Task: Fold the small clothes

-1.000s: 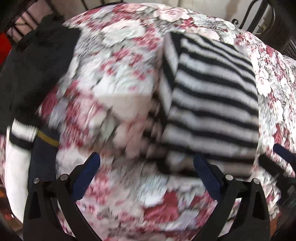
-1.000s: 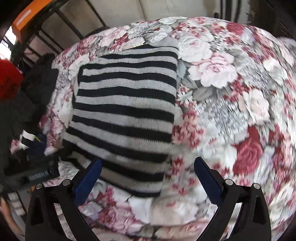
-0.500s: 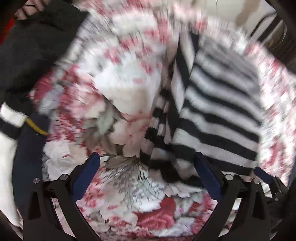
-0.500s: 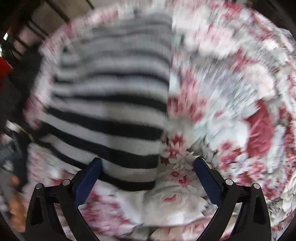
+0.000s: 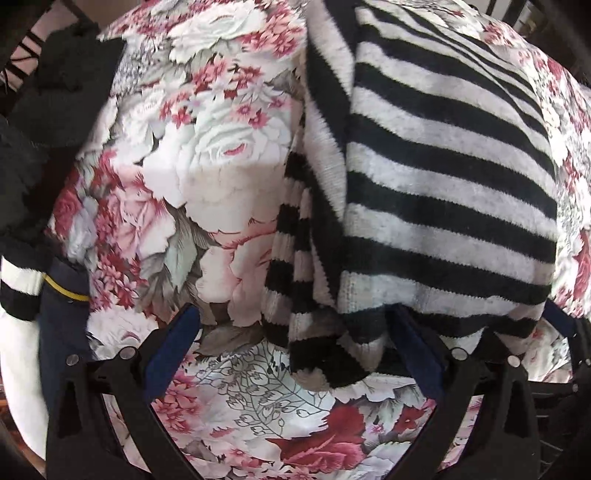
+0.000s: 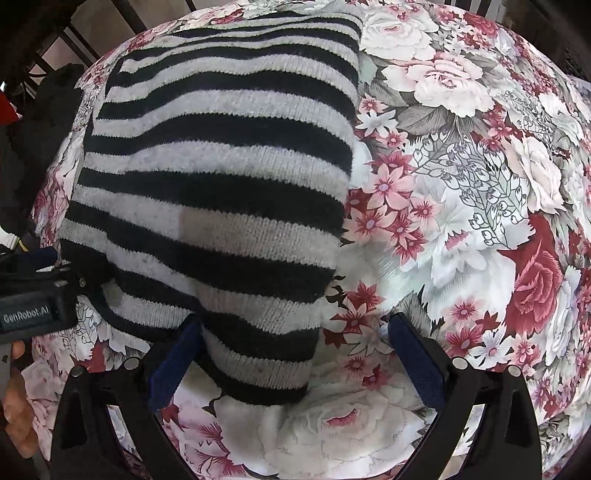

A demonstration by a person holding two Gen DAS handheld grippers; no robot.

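A black-and-white striped knit garment (image 5: 443, 192) lies folded on the floral cloth (image 5: 207, 177); it also shows in the right wrist view (image 6: 221, 192). My left gripper (image 5: 295, 350) is open, its jaws on either side of the garment's near left corner, where a folded sleeve (image 5: 295, 266) hangs out. My right gripper (image 6: 295, 354) is open, its jaws on either side of the garment's near right corner. The left gripper's body (image 6: 33, 291) shows at the left edge of the right wrist view.
A dark pile of clothes (image 5: 40, 122) lies at the left of the floral cloth, with a white, navy and striped piece (image 5: 22, 288) below it. Dark metal bars (image 6: 96, 33) stand behind the surface.
Both grippers have moved forward and down toward the garment's near edge. The garment now looks larger and reaches between the jaws. Both stay open.
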